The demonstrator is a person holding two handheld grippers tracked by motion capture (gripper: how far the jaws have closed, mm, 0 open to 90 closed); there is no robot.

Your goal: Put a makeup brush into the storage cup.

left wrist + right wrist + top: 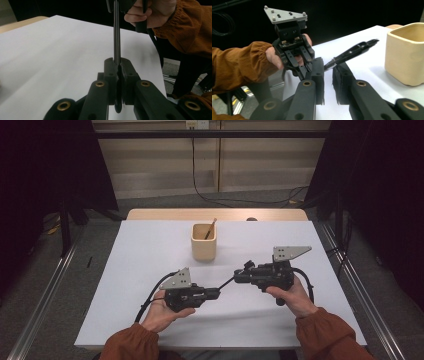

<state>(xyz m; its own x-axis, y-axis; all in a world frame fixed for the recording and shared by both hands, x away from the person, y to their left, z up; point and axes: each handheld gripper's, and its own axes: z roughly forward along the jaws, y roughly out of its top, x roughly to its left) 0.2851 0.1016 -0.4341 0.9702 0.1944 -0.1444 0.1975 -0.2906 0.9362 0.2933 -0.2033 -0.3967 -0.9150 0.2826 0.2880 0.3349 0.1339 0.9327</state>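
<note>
We hold a pen point(227, 283) clamped in our left gripper point(216, 293), our right gripper point(239, 278) open around its other end, handover unfinished.

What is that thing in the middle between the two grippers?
A thin black pen spans the gap in the high view. The left gripper is shut on it; the right gripper is open around it.

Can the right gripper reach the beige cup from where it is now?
Probably yes: the right gripper is open, and bare table lies between it and the beige cup. The pen held by the left gripper lies between its jaws.
</note>
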